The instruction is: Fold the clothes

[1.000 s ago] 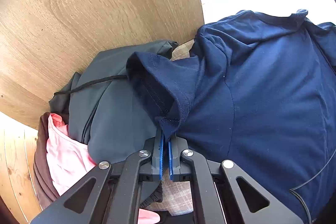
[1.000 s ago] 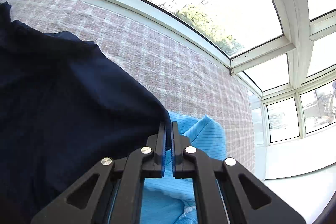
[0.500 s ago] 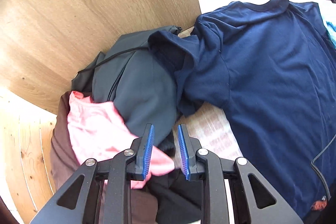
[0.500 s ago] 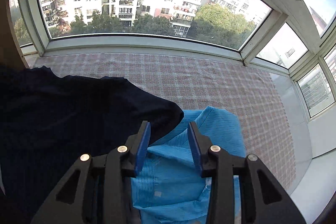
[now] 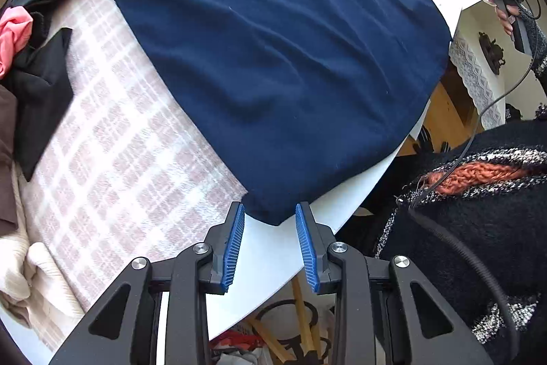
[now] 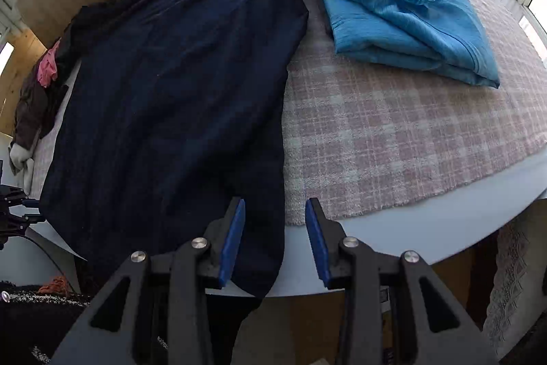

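1. Hovering over the near hem of the navy T-shirt (image 5: 273, 57), with the left gripper (image 5: 270, 245) just opened further, jaws apart and nothing pinched; hem corner lying between the tips, untouched.
2. Standing likewise apart on the right gripper (image 6: 275, 238), over the shirt's other bottom corner, which droops past the worktop (image 6: 393, 228) edge; no cloth clamped.
3. Lying spread flat on the checked mat (image 6: 393, 132), collar far, hem near, beside the folded blue garment (image 6: 403, 9) and close to a heap of unfolded clothes (image 5: 30, 64).
4. Risking a slide off the edge: overhanging hem probably dragging more fabric down if nudged.
5. Risking a lopsided fold: closing on one layer only, or at uneven heights on each side.
6. Risking a snag on the heap if the far sleeve gets swept sideways.
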